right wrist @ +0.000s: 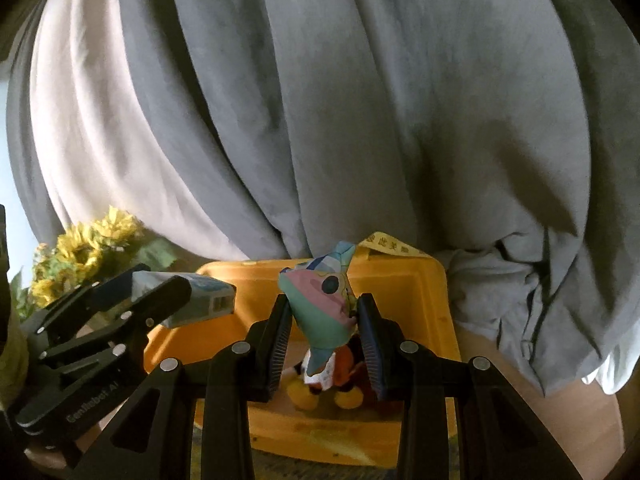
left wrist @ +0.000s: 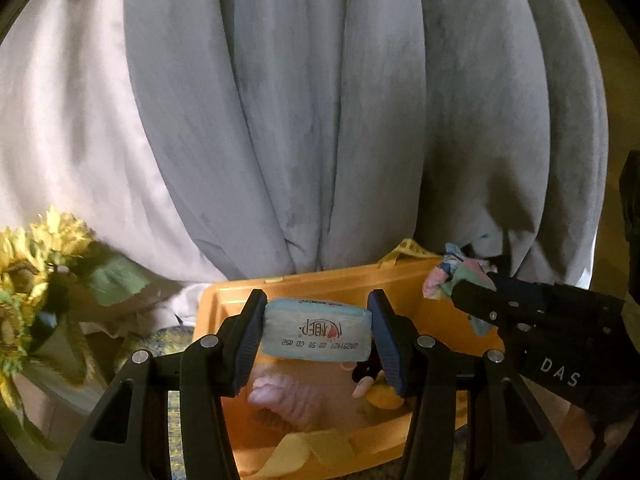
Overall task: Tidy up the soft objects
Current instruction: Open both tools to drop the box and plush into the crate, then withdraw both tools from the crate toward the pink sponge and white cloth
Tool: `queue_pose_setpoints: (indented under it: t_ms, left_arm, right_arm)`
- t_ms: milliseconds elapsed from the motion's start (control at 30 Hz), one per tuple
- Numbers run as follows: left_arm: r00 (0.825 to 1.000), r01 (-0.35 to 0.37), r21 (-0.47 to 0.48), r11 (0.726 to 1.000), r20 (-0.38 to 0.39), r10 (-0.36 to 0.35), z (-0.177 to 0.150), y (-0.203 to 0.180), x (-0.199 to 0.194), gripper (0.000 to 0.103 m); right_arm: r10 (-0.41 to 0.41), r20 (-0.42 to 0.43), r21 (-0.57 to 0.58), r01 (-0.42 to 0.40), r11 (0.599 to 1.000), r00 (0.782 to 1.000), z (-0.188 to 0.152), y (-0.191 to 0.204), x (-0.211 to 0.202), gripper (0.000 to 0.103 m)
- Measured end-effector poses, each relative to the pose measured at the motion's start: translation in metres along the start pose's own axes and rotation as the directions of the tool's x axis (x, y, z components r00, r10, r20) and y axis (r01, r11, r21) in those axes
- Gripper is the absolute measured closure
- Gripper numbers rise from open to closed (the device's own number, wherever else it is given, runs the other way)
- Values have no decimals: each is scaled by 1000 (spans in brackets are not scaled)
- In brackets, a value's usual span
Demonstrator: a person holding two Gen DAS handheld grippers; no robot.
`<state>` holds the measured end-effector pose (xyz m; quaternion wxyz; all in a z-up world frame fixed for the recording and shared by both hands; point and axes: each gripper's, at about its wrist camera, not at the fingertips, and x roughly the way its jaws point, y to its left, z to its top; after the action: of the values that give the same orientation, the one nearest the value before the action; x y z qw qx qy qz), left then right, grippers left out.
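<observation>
Left tongs [left wrist: 316,334] clamped on tissue pack [left wrist: 316,332], right tongs [right wrist: 324,330] on patchwork cloth [right wrist: 324,304] (both above orange bin [right wrist: 400,280]).

Home: grey curtains [left wrist: 320,120], sunflowers [right wrist: 80,252], toy bin [right wrist: 432,300].

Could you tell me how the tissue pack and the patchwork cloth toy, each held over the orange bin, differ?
The tissue pack is a flat, pale blue rectangle with printed text; the cloth toy is a lumpy, irregular bundle of pink, green and blue patches. The pack spans the left tongs crosswise, level; the toy stands upright in the right tongs, poking out above and below them. Both are gripped above the orange bin, not yet dropped in.
</observation>
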<state>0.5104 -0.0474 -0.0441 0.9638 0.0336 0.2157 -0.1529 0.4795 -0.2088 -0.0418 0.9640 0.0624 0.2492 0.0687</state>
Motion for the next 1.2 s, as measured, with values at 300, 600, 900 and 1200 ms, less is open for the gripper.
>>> queue_pose_setpoints:
  t_ms: [300, 600, 900, 1200]
  left_arm:
    - [997, 3, 13, 1000, -83, -2, -6, 1, 38, 47]
    - [997, -32, 38, 999, -65, 35, -8, -1, 28, 41]
    - [999, -42, 45, 998, -4, 42, -3, -2, -15, 37]
    - [997, -49, 57, 997, 69, 45, 2, -7, -64, 35]
  right_arm:
    - [-7, -74, -9, 6, 1000, 997, 2, -13, 36, 62]
    - [-55, -65, 7, 55, 998, 996, 2, -18, 35, 48]
    - [-88, 4, 6, 88, 996, 996, -1, -11, -2, 43]
    - [-95, 80, -11, 96, 995, 992, 0, 5, -51, 43]
